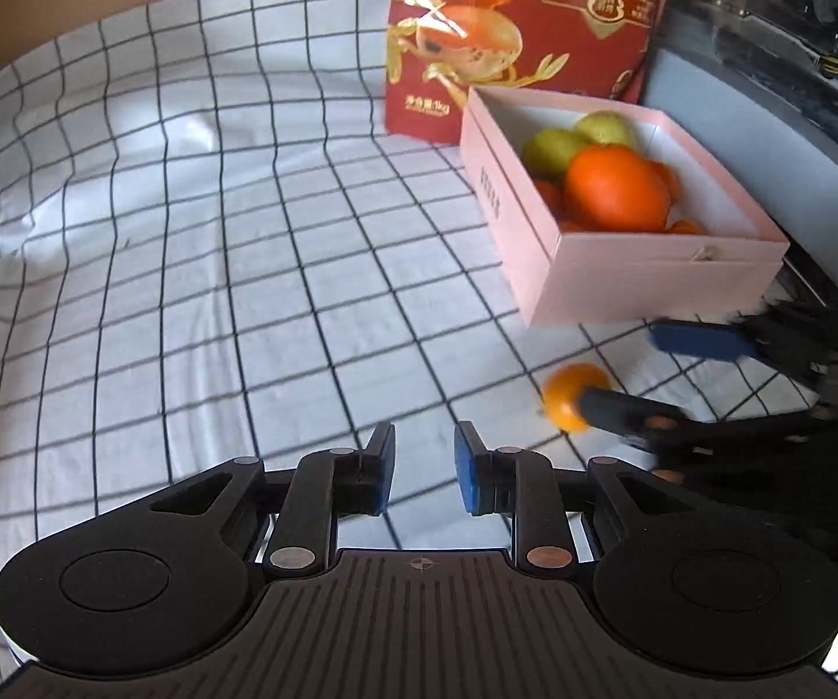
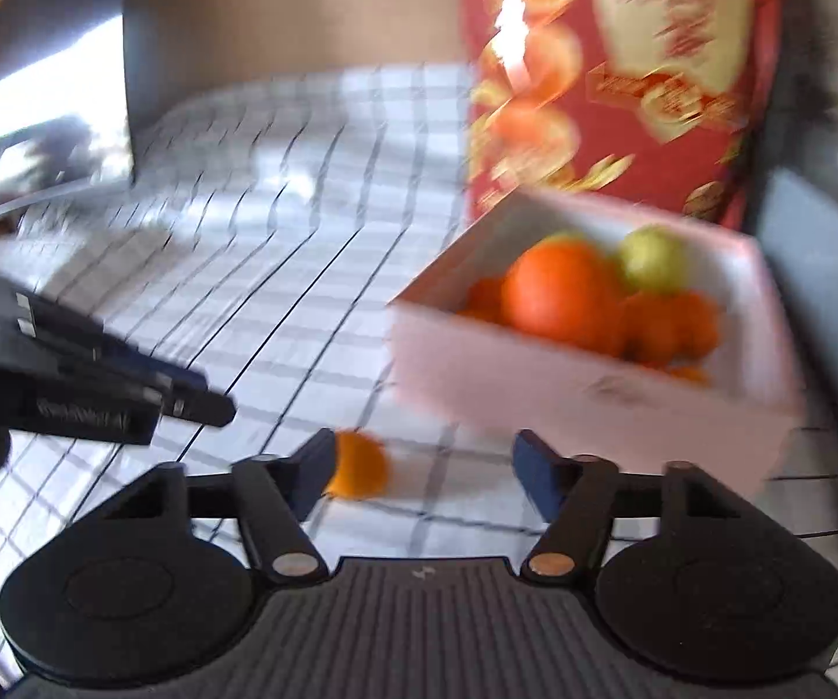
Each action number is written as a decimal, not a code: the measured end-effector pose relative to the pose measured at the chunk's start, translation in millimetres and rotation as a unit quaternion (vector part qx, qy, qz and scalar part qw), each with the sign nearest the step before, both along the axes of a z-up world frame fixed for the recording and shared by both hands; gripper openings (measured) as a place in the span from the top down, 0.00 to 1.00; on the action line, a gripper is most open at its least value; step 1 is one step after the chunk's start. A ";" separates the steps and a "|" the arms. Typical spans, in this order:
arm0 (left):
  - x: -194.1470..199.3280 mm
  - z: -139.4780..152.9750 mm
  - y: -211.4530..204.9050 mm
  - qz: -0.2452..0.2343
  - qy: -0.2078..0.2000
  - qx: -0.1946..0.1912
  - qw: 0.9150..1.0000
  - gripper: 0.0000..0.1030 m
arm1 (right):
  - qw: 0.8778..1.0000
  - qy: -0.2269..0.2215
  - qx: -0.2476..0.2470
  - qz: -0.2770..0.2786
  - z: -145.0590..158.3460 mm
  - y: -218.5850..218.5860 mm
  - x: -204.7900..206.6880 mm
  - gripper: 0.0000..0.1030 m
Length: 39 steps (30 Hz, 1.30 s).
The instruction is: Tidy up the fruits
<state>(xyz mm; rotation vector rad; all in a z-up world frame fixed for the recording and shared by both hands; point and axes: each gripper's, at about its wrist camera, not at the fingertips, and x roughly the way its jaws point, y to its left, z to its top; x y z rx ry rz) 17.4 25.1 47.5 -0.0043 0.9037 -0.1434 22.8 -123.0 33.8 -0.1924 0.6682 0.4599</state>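
Observation:
A small orange [image 2: 361, 464] lies on the checked cloth between the fingers of my right gripper [image 2: 425, 460]. It rests against the left pad, with a wide gap to the right pad, so the gripper is open. The left wrist view shows this orange [image 1: 567, 393] partly behind the lower finger of the right gripper [image 1: 620, 366]. My left gripper [image 1: 422, 454] hovers over bare cloth with a narrow gap between its pads and nothing in it. A pink box [image 1: 623, 274] [image 2: 535, 373] holds a large orange [image 1: 617, 186] [image 2: 559, 291], smaller oranges and green fruits [image 1: 547, 148].
A red bag [image 1: 512, 29] printed with oranges stands behind the box. Dark equipment [image 1: 780, 29] and a grey panel [image 1: 757, 163] line the right side. The white checked cloth [image 1: 215, 262] spreads to the left, with wrinkles. My left gripper [image 2: 209, 402] reaches in at the left of the right wrist view.

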 end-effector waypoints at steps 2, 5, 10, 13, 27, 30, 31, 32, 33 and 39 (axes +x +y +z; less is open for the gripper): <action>-4.7 1.5 1.5 0.001 0.001 -0.003 1.000 0.74 | 1.000 -0.008 0.000 0.009 -6.3 10.1 1.3 0.40; -10.7 1.3 4.0 0.005 0.003 -0.021 1.000 0.74 | 1.000 -0.006 -0.014 0.023 -7.2 21.6 2.2 0.47; -18.7 -7.1 8.5 0.009 0.014 -0.049 0.999 0.74 | 0.998 0.006 -0.054 0.043 -20.5 36.5 -3.7 0.62; -23.7 -4.8 13.7 0.013 0.005 -0.063 0.998 0.74 | 0.998 0.009 -0.047 0.042 -18.6 38.3 -1.2 0.68; -20.5 2.0 11.9 -0.003 -0.047 -0.070 0.996 0.74 | 0.982 -0.171 -0.008 -0.075 114.7 -16.8 60.8 0.49; -18.0 -1.9 6.1 -0.009 -0.061 -0.058 0.996 0.74 | 0.984 -0.147 -0.002 -0.095 117.0 -30.2 78.8 0.35; -17.0 -4.7 4.2 -0.009 -0.063 -0.053 0.997 0.74 | 0.986 -0.140 0.005 -0.089 113.9 -33.1 74.5 0.35; -15.5 -8.3 1.5 -0.009 -0.063 -0.047 0.997 0.74 | 0.988 -0.133 0.010 -0.080 109.0 -34.3 68.1 0.34; -14.4 -11.9 -0.5 -0.008 -0.064 -0.040 0.997 0.74 | 0.989 -0.127 0.008 -0.071 101.5 -32.5 59.5 0.32; -6.4 -34.9 -11.8 0.005 -0.082 -0.004 0.997 0.74 | 0.995 -0.072 -0.020 -0.064 43.4 -20.1 5.6 0.29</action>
